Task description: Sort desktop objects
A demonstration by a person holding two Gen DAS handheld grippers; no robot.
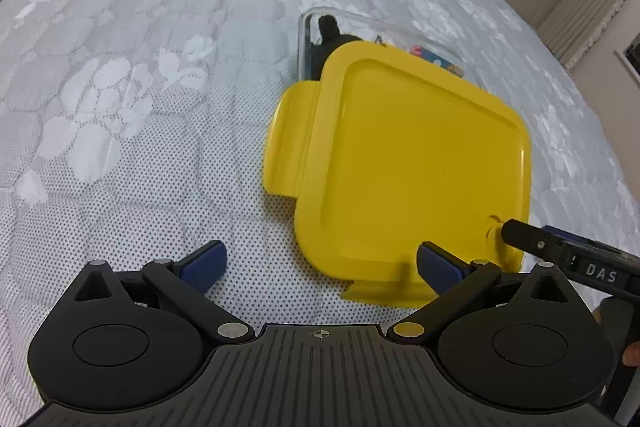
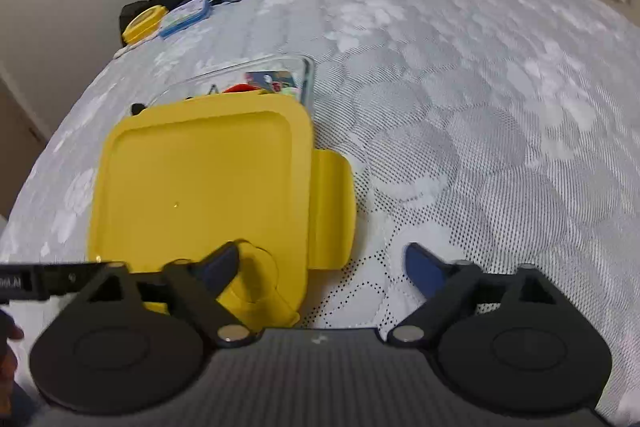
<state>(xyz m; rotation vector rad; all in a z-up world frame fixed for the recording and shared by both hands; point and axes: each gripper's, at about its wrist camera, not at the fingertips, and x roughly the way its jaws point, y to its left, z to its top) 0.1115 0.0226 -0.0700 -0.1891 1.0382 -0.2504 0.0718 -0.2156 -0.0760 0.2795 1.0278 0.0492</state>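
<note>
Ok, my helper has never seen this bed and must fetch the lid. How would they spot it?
On the grey flower-patterned quilted mattress, find the clear plastic container near the middle. The square yellow plastic lid lies askew over it, leaving the far end open. It is far larger than the small yellow item at the mattress's far edge.

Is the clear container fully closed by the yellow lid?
No. The yellow lid covers only the near part; the clear container has its far end exposed, with items visible inside.
</note>
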